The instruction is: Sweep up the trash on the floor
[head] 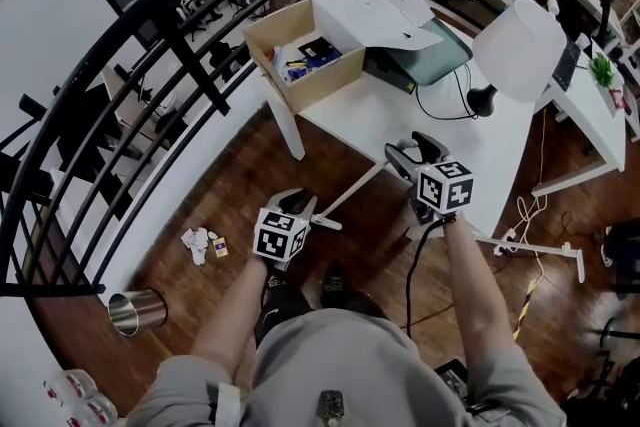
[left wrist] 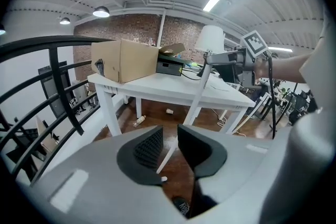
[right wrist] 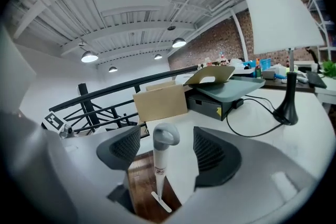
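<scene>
Right gripper gapes wide around the top of the white handle, not touching it; left gripper alone clamps it lower down. That single pinch could let the handle swing or slip.

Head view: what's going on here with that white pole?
A person holds a gripper in each hand. The left gripper appears closed on the lower end of a thin white pole with a grey loop top; the right gripper stands open around that loop. The crumpled white paper trash lies unswept on the wooden floor.
</scene>
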Tool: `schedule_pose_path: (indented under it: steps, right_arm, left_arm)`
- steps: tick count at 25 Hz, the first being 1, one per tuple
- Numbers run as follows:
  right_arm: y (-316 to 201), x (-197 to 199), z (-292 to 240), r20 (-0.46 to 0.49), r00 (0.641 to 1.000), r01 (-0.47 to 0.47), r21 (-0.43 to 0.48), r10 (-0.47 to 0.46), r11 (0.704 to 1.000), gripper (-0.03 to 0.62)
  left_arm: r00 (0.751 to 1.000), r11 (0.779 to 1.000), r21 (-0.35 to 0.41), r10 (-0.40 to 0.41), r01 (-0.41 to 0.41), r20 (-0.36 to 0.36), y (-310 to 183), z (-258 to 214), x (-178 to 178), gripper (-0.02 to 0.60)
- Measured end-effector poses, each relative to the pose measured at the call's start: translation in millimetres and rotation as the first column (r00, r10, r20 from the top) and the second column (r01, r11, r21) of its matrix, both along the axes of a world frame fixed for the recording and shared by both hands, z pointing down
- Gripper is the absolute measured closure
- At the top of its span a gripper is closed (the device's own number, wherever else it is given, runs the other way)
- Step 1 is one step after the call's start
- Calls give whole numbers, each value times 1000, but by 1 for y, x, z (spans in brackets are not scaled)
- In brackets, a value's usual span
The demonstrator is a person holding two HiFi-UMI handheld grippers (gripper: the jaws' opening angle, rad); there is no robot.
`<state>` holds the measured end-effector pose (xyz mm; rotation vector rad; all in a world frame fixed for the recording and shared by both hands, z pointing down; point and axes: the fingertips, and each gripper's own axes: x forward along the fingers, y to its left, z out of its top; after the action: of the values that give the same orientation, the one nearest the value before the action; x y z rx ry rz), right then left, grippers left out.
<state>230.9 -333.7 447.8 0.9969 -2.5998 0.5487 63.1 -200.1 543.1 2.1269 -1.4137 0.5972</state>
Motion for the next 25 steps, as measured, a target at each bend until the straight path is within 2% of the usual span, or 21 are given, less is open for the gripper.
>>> schedule_pose_path:
  steps: [6, 8, 11, 12, 18, 21, 25]
  right_arm:
    - [6, 21, -44, -11, 997, -77, 114, 79, 990, 305]
    - [12, 19, -58, -27, 995, -91, 159, 97, 983, 328]
    - [29, 7, -78, -34, 994, -95, 217, 105, 972, 386]
    - [37, -3, -85, -29, 995, -84, 227, 93, 970, 442]
    - [99, -92, -99, 17, 999, 44, 210, -49, 977, 594]
    - [152, -149, -96, 40, 982, 172, 188, -183, 967, 594]
    - [219, -224, -105, 62, 929, 346, 197, -364, 917, 594]
  left_arm:
    - [999, 998, 50, -32, 32, 1, 10, -29, -17, 495]
    - [999, 996, 70, -48, 48, 1, 19, -38, -26, 506]
    - [996, 990, 114, -83, 84, -9, 40, -55, -43, 557]
    - [995, 986, 132, -98, 98, -11, 48, -62, -51, 574]
    - [982, 958, 219, -191, 188, -8, 104, -107, -96, 574]
    - [967, 931, 266, -254, 250, -18, 137, -128, -118, 574]
    - [936, 884, 322, -352, 339, -17, 175, -152, -151, 574]
